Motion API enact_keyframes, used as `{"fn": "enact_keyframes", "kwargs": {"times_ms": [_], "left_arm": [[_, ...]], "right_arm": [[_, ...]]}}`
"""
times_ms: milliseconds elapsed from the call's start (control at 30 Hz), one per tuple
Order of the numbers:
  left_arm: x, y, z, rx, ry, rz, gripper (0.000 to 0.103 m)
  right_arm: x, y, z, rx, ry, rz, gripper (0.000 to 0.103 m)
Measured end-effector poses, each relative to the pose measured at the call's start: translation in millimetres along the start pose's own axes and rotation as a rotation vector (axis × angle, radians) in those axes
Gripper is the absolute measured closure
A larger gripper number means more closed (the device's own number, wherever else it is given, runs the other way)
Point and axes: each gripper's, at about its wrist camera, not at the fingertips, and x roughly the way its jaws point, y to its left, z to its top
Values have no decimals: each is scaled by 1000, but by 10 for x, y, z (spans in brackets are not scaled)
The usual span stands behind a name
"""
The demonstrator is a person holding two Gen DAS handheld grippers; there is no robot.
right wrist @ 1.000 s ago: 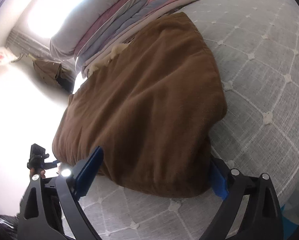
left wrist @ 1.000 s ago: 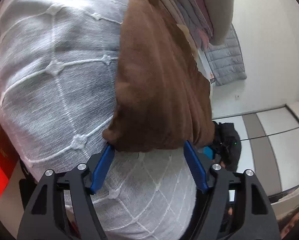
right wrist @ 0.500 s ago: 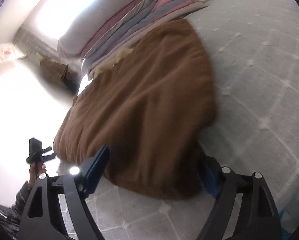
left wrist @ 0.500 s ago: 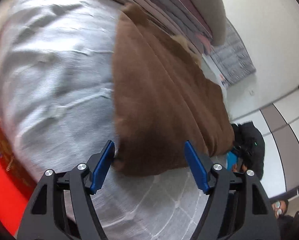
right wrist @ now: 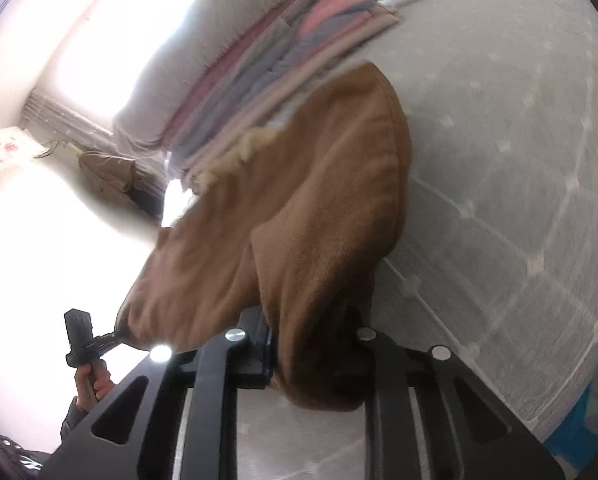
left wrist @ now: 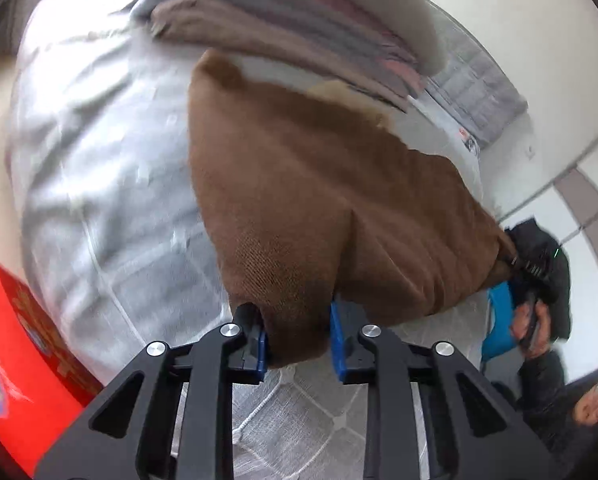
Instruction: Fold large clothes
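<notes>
only brown garment [left wrist: 319, 184] on quilted bed [left wrist: 99, 168]

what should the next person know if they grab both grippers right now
Left gripper: jaws closing on one near corner of the brown garment, cloth bunched between them.
Right gripper: jaws closing on the other near corner, cloth between them.
The garment's near edge is raised off the grey quilted bedspread; its far end lies by the stack of folded clothes.
Done: both corners gripped.
Left: probably carry the near edge over toward the far end, lay it flat, release.
</notes>
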Motion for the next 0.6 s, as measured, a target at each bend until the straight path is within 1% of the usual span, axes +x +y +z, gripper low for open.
{"fn": "enact_keyframes", "kwargs": {"times_ms": [67, 100, 133, 167, 200, 233, 267, 300, 333, 367, 400, 433, 467, 500, 533, 567, 600], "left_arm": [[-204, -118, 155, 52, -9, 19, 86], [-270, -143, 221, 75, -1, 24, 86], [-250, -182, 288, 99, 22, 31, 86], [-172, -149, 300, 143, 70, 81, 86], [-41, -51, 259, 159, 123, 130, 86], [171, 42, 213, 160, 196, 174, 86], [398, 199, 99, 141, 273, 190, 85], [558, 306, -23, 125, 318, 192, 85], [604, 347, -86, 124, 319, 190, 85], [581, 373, -116, 107, 291, 177, 85], [510, 417, -114, 66, 263, 151, 84], [419, 483, -111, 21, 236, 111, 83], [358, 528, -121, 6, 211, 87, 79], [248, 609, -125, -11, 184, 88, 75], [151, 696, -133, -40, 165, 92, 67], [-5, 833, -147, -96, 127, 77, 66], [-150, 947, -166, -133, 89, 107, 66]], "right_arm": [[-101, 202, 101, -45, -5, 6, 86], [-131, 290, 126, -73, 2, -3, 86], [-129, 318, 123, -99, 14, -22, 86], [-92, 291, 108, -105, 33, -47, 86], [0, 211, 85, -104, 68, -85, 86], [132, 57, 4, -97, 119, -140, 86], [225, -61, -93, -83, 159, -164, 86], [358, -206, -216, -71, 219, -194, 85], [431, -331, -319, -55, 249, -199, 84], [423, -414, -365, -27, 241, -176, 84], [374, -490, -381, 16, 222, -135, 84], [322, -526, -376, 40, 209, -111, 83], [290, -527, -366, 42, 200, -111, 79], [234, -530, -352, 45, 189, -117, 73], [177, -538, -346, 54, 178, -124, 71], [127, -544, -330, 61, 165, -140, 59], [55, -561, -305, 76, 145, -163, 46]]}}
